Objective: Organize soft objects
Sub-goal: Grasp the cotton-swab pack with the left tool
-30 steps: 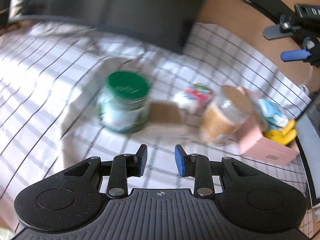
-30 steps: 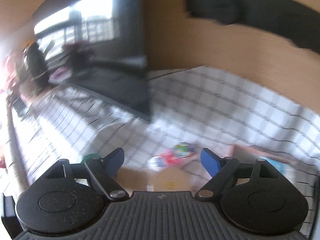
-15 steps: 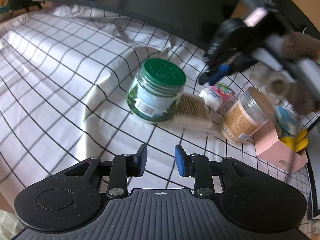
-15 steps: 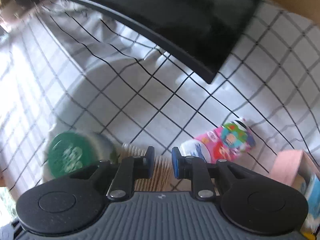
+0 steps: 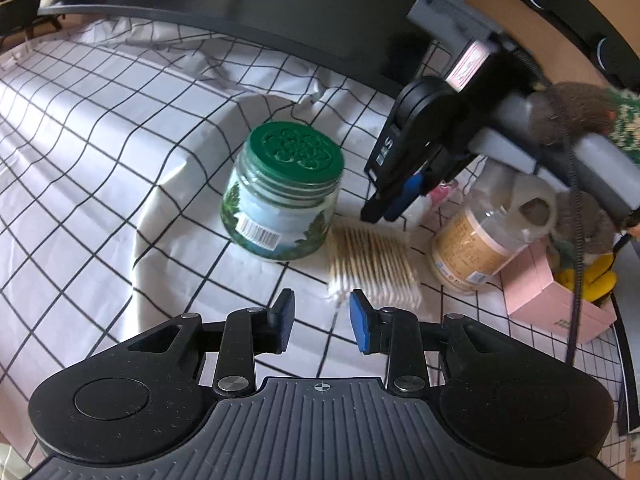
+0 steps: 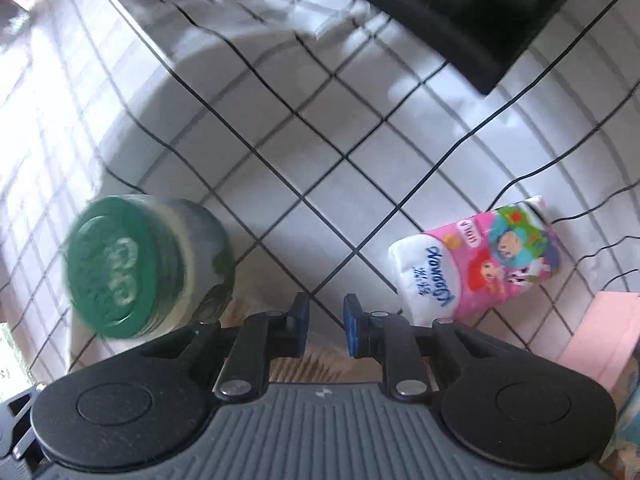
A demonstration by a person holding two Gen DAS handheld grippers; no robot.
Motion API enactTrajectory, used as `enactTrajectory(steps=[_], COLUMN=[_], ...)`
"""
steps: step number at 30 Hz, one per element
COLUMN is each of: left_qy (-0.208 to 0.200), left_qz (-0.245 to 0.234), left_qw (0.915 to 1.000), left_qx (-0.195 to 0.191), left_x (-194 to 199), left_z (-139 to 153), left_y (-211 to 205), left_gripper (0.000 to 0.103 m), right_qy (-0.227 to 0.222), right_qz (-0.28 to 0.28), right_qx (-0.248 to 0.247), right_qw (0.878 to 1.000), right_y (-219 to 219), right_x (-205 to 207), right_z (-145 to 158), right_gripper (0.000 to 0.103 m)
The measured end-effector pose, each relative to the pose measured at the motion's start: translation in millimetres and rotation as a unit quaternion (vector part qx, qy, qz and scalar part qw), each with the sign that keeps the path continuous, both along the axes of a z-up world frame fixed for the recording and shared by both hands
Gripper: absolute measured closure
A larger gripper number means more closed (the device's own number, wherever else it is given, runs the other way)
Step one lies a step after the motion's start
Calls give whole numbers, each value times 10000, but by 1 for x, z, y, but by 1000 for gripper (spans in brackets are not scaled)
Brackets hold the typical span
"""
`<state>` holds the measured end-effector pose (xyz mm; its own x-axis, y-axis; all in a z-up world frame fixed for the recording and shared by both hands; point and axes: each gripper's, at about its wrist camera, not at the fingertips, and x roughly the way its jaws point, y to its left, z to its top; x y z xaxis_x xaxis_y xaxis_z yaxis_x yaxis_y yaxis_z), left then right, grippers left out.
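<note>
In your right wrist view, the green-lidded glass jar [image 6: 132, 268] is motion-blurred; its label is unreadable. Your gripper body hides most of the flat pack of cotton swabs [image 6: 308, 364]. The frame edge cuts the pink cardboard box [image 6: 604, 332]. In the left wrist view, your right gripper [image 5: 390, 206] covers the pink-printed tissue pack [image 5: 438, 196].

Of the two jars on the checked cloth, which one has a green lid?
The left jar, with the tree-pattern label, wears the green screw lid. The other jar, beside the pink box, has a tan label.
</note>
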<state>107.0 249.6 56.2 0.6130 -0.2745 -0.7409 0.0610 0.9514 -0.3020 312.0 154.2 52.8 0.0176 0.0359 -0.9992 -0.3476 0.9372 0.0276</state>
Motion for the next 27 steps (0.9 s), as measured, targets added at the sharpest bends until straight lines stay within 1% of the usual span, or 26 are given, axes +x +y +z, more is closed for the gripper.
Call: enactTrajectory(steps=[4,6,7,8,9,10,11,13,15,17,19,20,22,24,25,26,27], left_qy=[-146,-237,-263,-298,-367,-455,-510,-497,-332,-57,-108,-114,-99,-94,-73,-45,-61], left_qz=[-167,-219,-251,-309,-382,-481,-575,-718,-794,-891,-986,-1076,-1287,-1485,-1531,-1473,-1329], left_qw=[9997,9994,9991,9986,9975,9956,9933,9878,9850,9842,9819,9801,9760,9707,9699,9726,9781], left_qx=[87,145,200,308,457,661,867,1290,1495,1532,1614,1663,1754,1884,1892,1796,1602], left_x=[1,5,8,11,14,18,21,28,36,43,42,42,41,41,41,41,40], left_z=[4,7,7,7,8,10,10,8,2,-7,-12,-12,-13,-14,-14,-12,-7], left_y=[-10,-21,-27,-35,-45,-56,-66,-86,-100,-109,-115,-118,-124,-130,-130,-129,-123], left_gripper=[70,70,70,70,70,70,70,70,70,69,59,56,43,35,35,36,37], right_qy=[-884,-1126,-1202,-1294,-1409,-1554,-1767,-1972,-2089,-2189,-2339,-2420,-2523,-2532,-2509,-2485,-2474], right_qz=[214,248,210,159,102,51,12,-20,-75,-123,-182,-197,-232,-284,-310,-343,-369], right_qx=[32,127,176,216,251,285,300,345,469,636,777,833,910,980,1021,1050,1059], right_qw=[9959,9932,9924,9912,9896,9874,9838,9797,9768,9736,9690,9665,9631,9620,9621,9623,9624], right_y=[-9,-12,-14,-18,-23,-29,-36,-48,-61,-74,-86,-91,-100,-105,-108,-112,-114], right_x=[-21,-24,-23,-24,-23,-24,-23,-24,-27,-32,-37,-39,-42,-42,-41,-40,-40], right_z=[52,75,84,93,98,105,111,116,119,123,126,127,128,123,120,119,117], right_gripper=[84,80,71,57,48,37,36,36,36,36,36,36,36,36,36,36,36])
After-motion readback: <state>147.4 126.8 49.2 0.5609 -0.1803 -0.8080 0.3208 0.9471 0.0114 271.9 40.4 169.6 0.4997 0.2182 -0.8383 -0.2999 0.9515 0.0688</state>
